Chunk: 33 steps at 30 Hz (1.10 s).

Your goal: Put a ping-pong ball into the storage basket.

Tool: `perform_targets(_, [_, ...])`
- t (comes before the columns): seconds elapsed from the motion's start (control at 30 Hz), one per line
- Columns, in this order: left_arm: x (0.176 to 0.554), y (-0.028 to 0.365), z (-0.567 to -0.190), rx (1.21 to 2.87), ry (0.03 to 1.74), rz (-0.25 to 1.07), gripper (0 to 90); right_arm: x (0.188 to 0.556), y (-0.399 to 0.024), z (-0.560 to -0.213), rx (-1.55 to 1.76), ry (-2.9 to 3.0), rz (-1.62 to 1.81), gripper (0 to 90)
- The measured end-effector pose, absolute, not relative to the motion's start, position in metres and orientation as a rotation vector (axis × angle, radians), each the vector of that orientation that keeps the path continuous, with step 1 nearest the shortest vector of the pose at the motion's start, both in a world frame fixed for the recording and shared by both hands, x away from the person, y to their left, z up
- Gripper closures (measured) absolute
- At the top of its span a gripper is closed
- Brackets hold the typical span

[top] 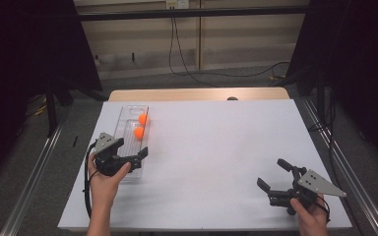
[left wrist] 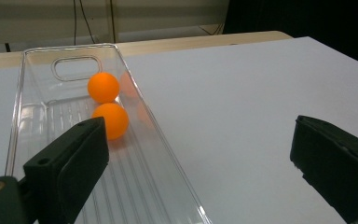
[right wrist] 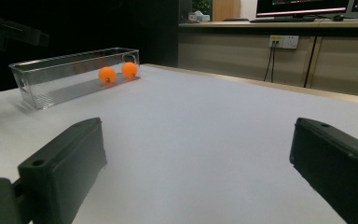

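White sheet (top: 216, 157) covers most of a light wood table (top: 197, 94), whose bare far edge shows beyond it. Grey floor (top: 202, 80) behind, w/ black cables (top: 177, 54) trailing down the beige panelled wall (top: 142, 39) & across it. Black curtains (top: 24, 59) hang left & right, a dark bar (top: 192, 14) running across the top. Metal rails (top: 34, 167) flank the table on both sides. Right gripper view: wood counter (right wrist: 279, 25) w/ monitor (right wrist: 303, 7) & keyboard (right wrist: 284, 19) on top, wall socket (right wrist: 283, 42) below w/ cords plugged in. Light even, dim at the sides.
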State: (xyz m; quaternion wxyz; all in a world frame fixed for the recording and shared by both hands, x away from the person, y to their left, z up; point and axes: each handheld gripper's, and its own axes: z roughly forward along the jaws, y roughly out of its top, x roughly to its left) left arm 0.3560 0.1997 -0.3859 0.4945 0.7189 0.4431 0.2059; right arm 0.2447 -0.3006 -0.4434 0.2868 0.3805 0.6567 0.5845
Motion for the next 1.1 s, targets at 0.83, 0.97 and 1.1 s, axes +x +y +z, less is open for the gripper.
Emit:
perform_targets(0.83, [0.338, 0.215, -0.394, 1.668, 1.024, 0.548, 2.7, 0.245, -0.3, -0.444, 1.015, 1.758, 1.56, 2.8])
perform_targets(0.97, [0.336, 0.218, -0.397, 1.666, 1.017, 0.542, 2.7, 0.245, -0.3, -0.444, 1.016, 1.757, 1.561, 2.8])
perform_targets(1.1, [0.335, 0.219, -0.399, 1.673, 1.016, 0.543, 2.7, 0.245, -0.301, -0.443, 1.014, 1.757, 1.56, 2.8])
